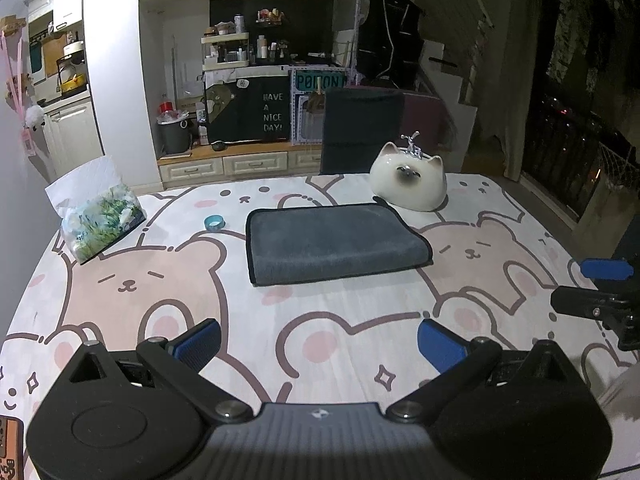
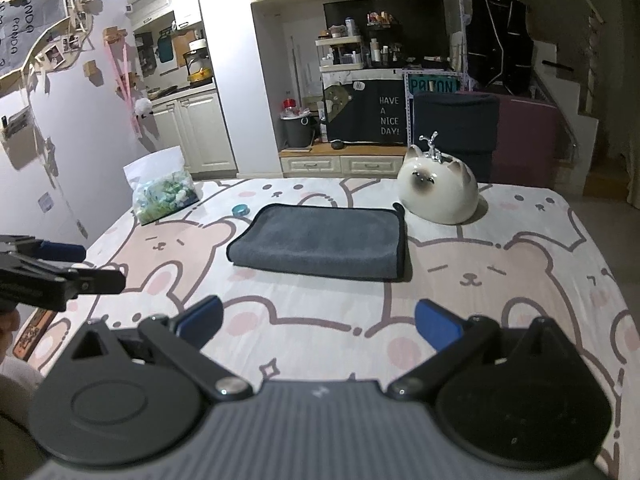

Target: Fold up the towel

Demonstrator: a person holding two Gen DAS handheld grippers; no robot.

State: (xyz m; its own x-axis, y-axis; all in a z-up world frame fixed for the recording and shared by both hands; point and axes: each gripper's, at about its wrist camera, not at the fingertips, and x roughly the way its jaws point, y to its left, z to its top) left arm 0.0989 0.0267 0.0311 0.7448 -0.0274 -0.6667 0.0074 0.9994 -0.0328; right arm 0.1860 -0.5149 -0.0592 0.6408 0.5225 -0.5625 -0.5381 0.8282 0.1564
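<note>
A grey towel [image 1: 336,242] is seen lying folded into a flat rectangle on the bear-patterned tablecloth [image 1: 168,280], at about twelve o'clock from the left gripper [image 1: 319,342] and well apart from it. The left gripper's blue-padded jaws are spread wide, with nothing held between them. The right gripper [image 2: 319,322] is likewise released and empty, above the cloth. A cat-shaped ceramic piece [image 2: 438,194] is placed just beside the towel at two o'clock, and a small teal ring [image 1: 214,223] at ten o'clock.
</note>
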